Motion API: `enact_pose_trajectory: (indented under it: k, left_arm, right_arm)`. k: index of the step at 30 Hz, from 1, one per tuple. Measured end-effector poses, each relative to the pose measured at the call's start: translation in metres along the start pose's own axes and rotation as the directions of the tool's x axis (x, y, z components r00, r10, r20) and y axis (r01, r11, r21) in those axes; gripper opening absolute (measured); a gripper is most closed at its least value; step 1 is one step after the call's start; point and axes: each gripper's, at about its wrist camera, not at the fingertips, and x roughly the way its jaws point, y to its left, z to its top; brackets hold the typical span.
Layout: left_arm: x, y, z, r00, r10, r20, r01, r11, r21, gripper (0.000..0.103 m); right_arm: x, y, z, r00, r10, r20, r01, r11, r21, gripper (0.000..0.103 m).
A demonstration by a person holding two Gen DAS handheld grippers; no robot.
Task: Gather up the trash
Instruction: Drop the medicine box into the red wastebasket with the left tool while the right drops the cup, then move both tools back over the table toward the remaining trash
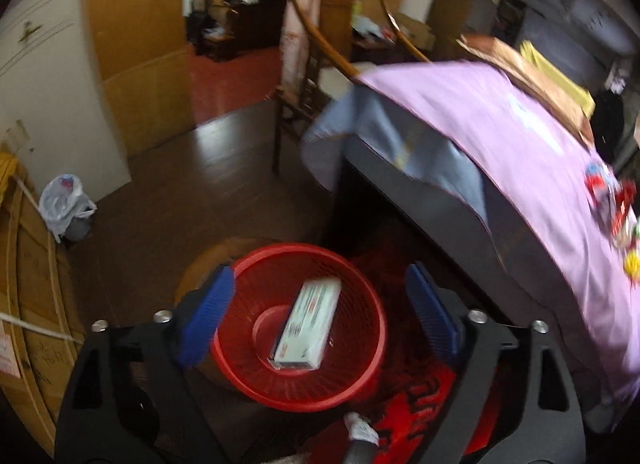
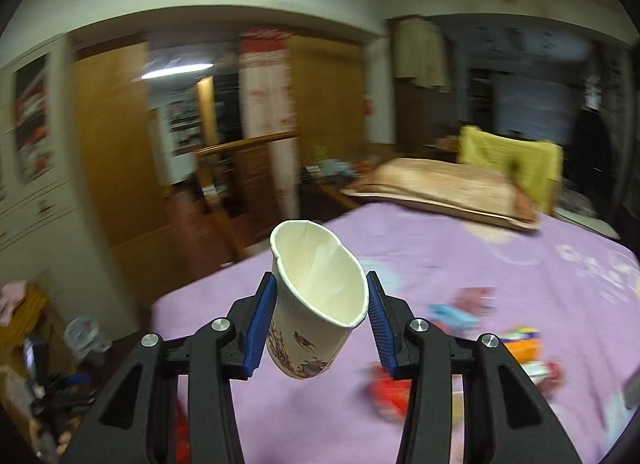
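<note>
Paper-thin and light, the cup (image 2: 316,304) sits squashed between the right gripper (image 2: 320,320) pads; hold mid-wall gently. Below the wide-open left gripper (image 1: 316,312), a box (image 1: 308,324) lies in the red basket (image 1: 240,376).

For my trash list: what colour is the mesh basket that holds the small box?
Red basket; the left wrist view shows it best.

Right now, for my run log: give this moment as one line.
left gripper: open, above red mesh basket holding white carton | right gripper: shut on squashed white paper cup above purple bedspread
</note>
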Motion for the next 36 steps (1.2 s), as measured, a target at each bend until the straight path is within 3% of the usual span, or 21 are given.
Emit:
enact_pose_trajectory:
  k: [5, 11, 15, 17, 24, 29, 36]
  left_arm:
    - [-0.012, 0.038, 0.013, 0.99, 0.108, 0.09, -0.098, 0.99, -0.103, 0.096]
    - [-0.009, 0.074, 0.014, 0.965, 0.241, 0.105, -0.225, 0.963, -0.151, 0.096]
    - [-0.008, 0.097, 0.013, 0.963, 0.251, 0.1, -0.23, 0.955, -0.186, 0.096]
    - [-0.008, 0.099, 0.012, 0.961, 0.257, 0.103, -0.235, 0.953, -0.19, 0.096]
    - [-0.008, 0.103, 0.01, 0.958, 0.265, 0.113, -0.242, 0.953, -0.181, 0.096]
    - [-0.013, 0.089, 0.012, 0.963, 0.241, 0.118, -0.221, 0.961, -0.164, 0.096]
    - [-0.036, 0.042, 0.016, 0.964, 0.204, 0.17, -0.193, 0.978, -0.079, 0.096]
  right_arm:
    - [0.026, 0.084, -0.013, 0.979, 0.176, -0.102, -0.184, 0.98, -0.077, 0.046]
    - [0.077, 0.179, -0.052, 0.906, 0.299, -0.299, -0.351, 0.926, -0.136, 0.047]
    - [0.108, 0.23, -0.083, 0.844, 0.336, -0.419, -0.426, 0.893, -0.143, 0.052]
    - [0.115, 0.245, -0.092, 0.826, 0.337, -0.452, -0.44, 0.887, -0.142, 0.061]
    - [0.116, 0.252, -0.092, 0.853, 0.304, -0.424, -0.406, 0.897, -0.175, 0.065]
    - [0.104, 0.217, -0.084, 0.878, 0.289, -0.381, -0.362, 0.922, -0.135, 0.069]
    - [0.065, 0.165, -0.073, 0.921, 0.257, -0.291, -0.294, 0.951, -0.092, 0.074]
